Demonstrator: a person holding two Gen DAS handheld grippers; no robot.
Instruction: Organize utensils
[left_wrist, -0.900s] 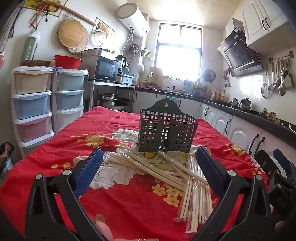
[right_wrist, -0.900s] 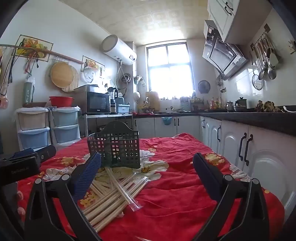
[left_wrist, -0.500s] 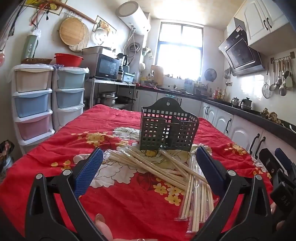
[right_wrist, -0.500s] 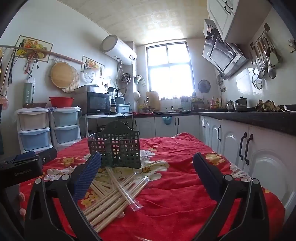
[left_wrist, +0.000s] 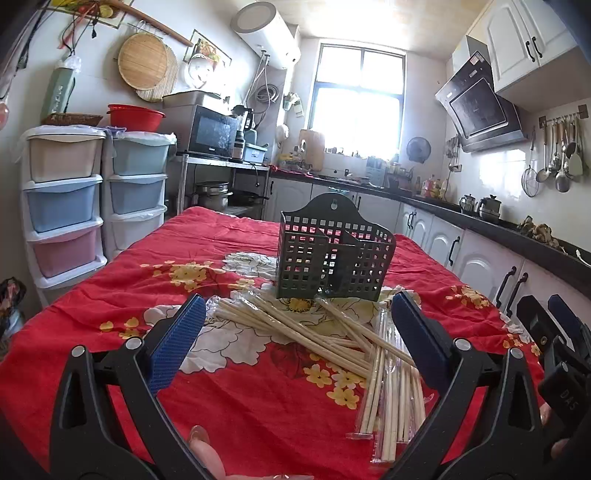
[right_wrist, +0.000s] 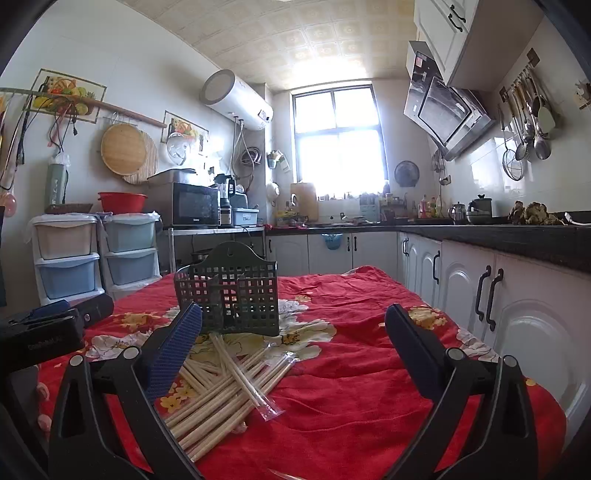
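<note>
Both claws — left claw (left_wrist: 295, 334) and right claw (right_wrist: 293, 345) — hang spread and empty; I see every chopstick (left_wrist: 303, 332) loose on the bench (left_wrist: 236, 391) before the empty green utensil basket (left_wrist: 332, 254) — nothing sorted yet.

A bench draped in a red cloth with yellow and white flowers (left_wrist: 236, 398) carries an upright dark green perforated plastic utensil basket (left_wrist: 332, 266). Just in front of it lies a loose pile of pale wooden chopsticks (left_wrist: 314, 332), some in clear plastic sleeves (right_wrist: 255, 391).
</note>
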